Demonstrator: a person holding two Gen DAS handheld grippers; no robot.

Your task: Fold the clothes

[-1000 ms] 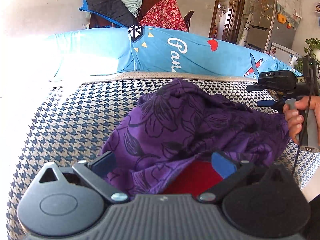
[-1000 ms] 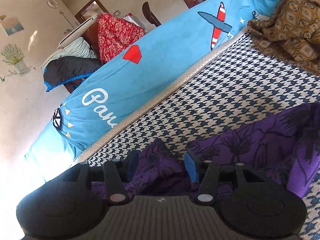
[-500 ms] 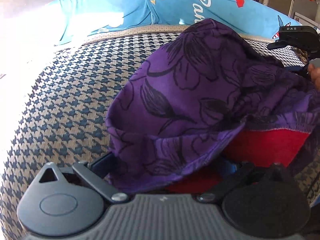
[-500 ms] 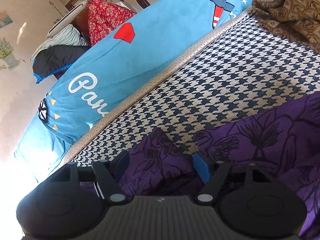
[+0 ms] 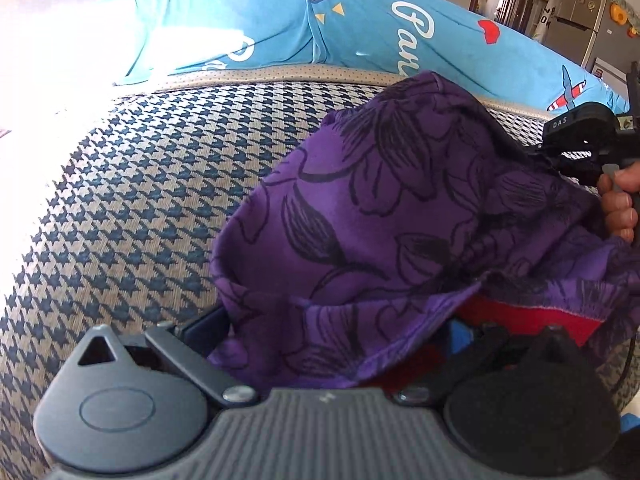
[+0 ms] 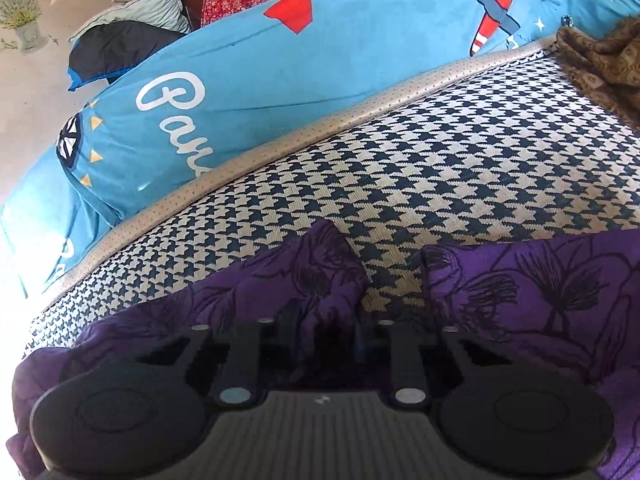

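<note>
Right gripper [image 6: 320, 334] fingers closing onto a purple floral garment [image 5: 400, 216] fold on the houndstooth sofa seat [image 5: 140, 200]; left gripper [image 5: 336, 328] fingers spread, cloth draped between them, readying a fold.

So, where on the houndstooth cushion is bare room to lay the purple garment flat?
Free: the houndstooth cushion left of the purple garment, and the strip up to the blue pillow. Crowded: far right, by the brown cloth.
</note>
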